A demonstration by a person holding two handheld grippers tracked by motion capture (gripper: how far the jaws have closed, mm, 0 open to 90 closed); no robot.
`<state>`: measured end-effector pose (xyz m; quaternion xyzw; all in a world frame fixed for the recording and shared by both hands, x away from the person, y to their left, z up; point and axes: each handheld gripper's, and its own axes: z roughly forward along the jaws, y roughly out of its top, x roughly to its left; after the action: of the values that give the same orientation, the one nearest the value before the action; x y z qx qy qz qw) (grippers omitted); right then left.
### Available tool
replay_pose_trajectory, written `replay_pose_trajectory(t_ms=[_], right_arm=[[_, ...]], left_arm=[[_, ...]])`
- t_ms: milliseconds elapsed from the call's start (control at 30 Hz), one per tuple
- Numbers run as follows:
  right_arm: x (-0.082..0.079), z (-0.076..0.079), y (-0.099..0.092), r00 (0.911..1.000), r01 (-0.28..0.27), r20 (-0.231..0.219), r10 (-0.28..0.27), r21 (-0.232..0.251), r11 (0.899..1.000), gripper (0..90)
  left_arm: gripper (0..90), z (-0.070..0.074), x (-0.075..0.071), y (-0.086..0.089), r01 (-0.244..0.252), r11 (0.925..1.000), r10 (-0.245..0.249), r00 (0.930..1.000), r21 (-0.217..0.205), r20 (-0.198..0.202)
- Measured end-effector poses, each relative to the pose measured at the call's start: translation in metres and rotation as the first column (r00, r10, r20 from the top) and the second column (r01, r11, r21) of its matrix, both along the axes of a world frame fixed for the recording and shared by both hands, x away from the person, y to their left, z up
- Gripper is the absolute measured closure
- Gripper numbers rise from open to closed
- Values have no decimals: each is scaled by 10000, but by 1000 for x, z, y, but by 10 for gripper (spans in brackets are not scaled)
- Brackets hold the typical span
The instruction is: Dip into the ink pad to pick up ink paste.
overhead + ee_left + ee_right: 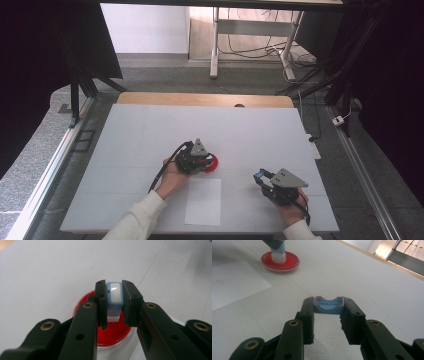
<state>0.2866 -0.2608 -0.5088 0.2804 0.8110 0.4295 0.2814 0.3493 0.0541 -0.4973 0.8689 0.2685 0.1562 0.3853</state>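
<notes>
Black jaws of the left tongs (114,302) stand nearest the lens in the left gripper view, closed on a small blue-and-white stamp (114,293) that sits upright between their tips. Directly below those tips lies a round red ink pad (110,336) in a clear dish, and the white lower end of the stamp reaches down to the red surface; whether it presses into it cannot be told. In the high view the left tongs (199,161) are held by a hand in a white sleeve (145,212), with the ink pad (212,162) showing just past their right edge.

Just behind the left tongs, toward the person, a white sheet of paper (203,201) lies flat on the tabletop (150,130). It sits between the two tongs, nearer the left ones.

Well to the right of the sheet, the right tongs (260,176) point back toward the left ones. The right gripper view shows these tongs (328,306) gripping a blue cap (328,305), its hollow side turned up, just above the bare white tabletop. Far ahead of them and to their left, the same view shows the ink pad (287,263) with the stamp (278,255) standing on it under the other tongs, and the paper (234,283) beside it.
</notes>
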Motion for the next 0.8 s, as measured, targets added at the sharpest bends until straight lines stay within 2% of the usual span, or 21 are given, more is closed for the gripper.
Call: replay_pose_trajectory(t_ms=[67, 200, 500, 633, 800], right_arm=[[0, 0, 0, 10000, -36, 29, 36, 26, 10000, 648], [0, 0, -1, 10000, -7, 29, 7, 25, 10000, 647], [0, 0, -1, 10000, -22, 50, 22, 39, 10000, 647], [0, 1, 0, 10000, -16, 31, 16, 16, 10000, 647], [0, 1, -1, 10000, -16, 61, 16, 60, 10000, 647]], left_arm=[[758, 4, -2, 1, 18, 10000, -17, 9998, -78, 209], [758, 12, -4, 2, 44, 9995, -34, 9995, -329, 303], [756, 21, -4, 14, -41, 9959, 53, 9999, -901, 134], [756, 27, -5, 19, 39, 9945, -27, 9999, -1049, 111], [755, 36, -8, 28, 169, 9896, -157, 9998, -1431, 91]])
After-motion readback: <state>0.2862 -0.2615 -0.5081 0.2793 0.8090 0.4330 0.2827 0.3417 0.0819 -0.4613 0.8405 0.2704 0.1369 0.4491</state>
